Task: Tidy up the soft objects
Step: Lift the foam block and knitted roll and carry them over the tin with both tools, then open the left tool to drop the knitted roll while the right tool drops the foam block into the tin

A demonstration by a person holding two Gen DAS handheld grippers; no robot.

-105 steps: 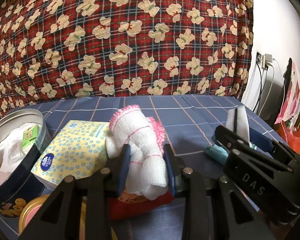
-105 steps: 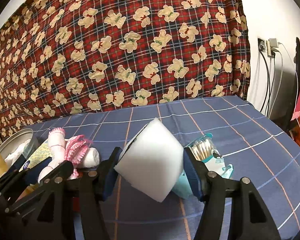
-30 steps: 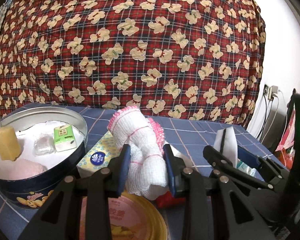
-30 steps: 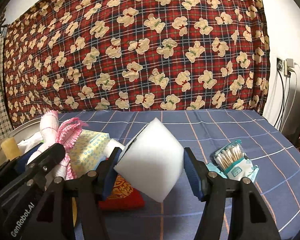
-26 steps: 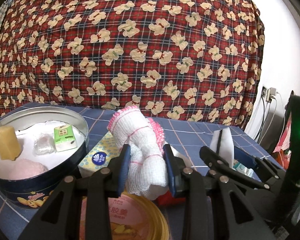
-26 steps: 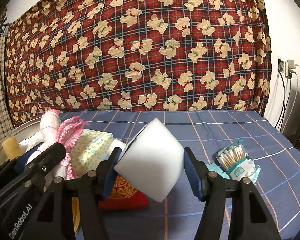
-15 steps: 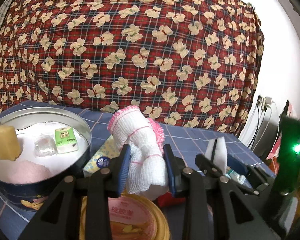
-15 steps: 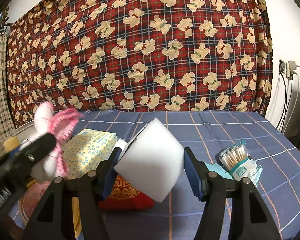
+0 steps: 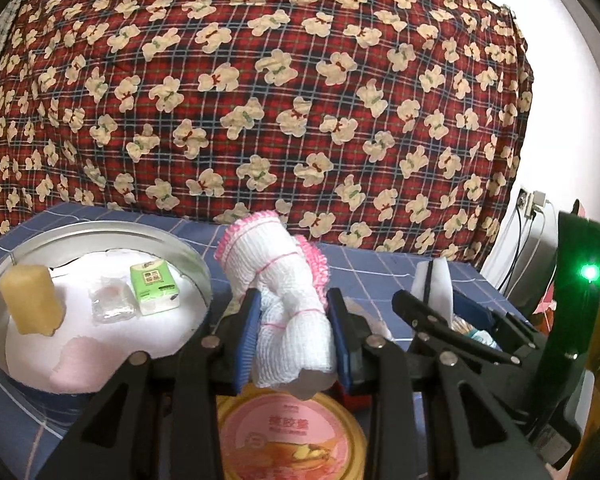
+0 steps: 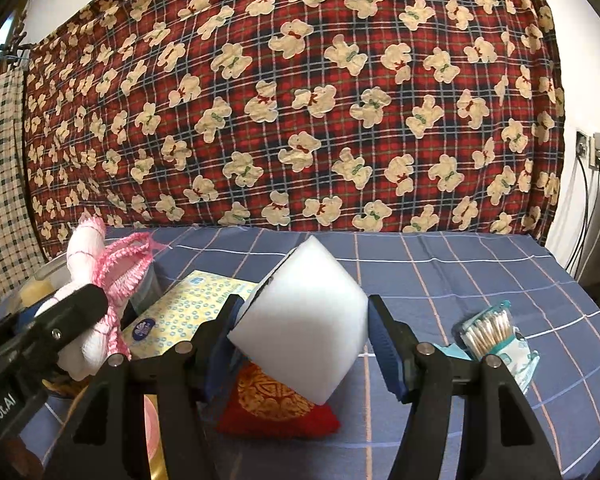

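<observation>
Backdrop: a red plaid cloth printed with cream bears (image 9: 300,92) hung behind a surface covered in blue checked fabric (image 10: 460,264).

Left gripper (image 9: 294,330): its blue pads were clamped on a rolled white cloth with pink trim (image 9: 284,276), which stood between the fingers with its long axis roughly upright, leaning slightly away toward the backdrop; the frilled end rose above the fingertips.

Right gripper (image 10: 302,340): its fingers were pressed against a white foam block (image 10: 300,320), held corner-down, so that one edge pointed up between the pads.

Round tin (image 9: 100,236): open, lying to the left of and just beyond the left fingers; it already held a yellow sponge (image 9: 32,304), a green tissue pack (image 9: 156,286), a clear sachet (image 9: 110,300) and pink padding (image 9: 84,364) on a white lining.

Below the fingers: a pink-and-yellow lid (image 9: 288,432) lay under the left gripper; a red embroidered pouch (image 10: 276,408) lay under the right one.

Other items: a yellow patterned tissue packet (image 10: 188,312) sat left of the right fingers; a pack of cotton buds (image 10: 494,334) sat to their right.

Deciding relation: the tin lay leftward of both loads, and the left hand appeared the nearer, so the cloth roll would probably go in first.

Caution: the tin was partly filled, so free space seemed limited to its near middle.
</observation>
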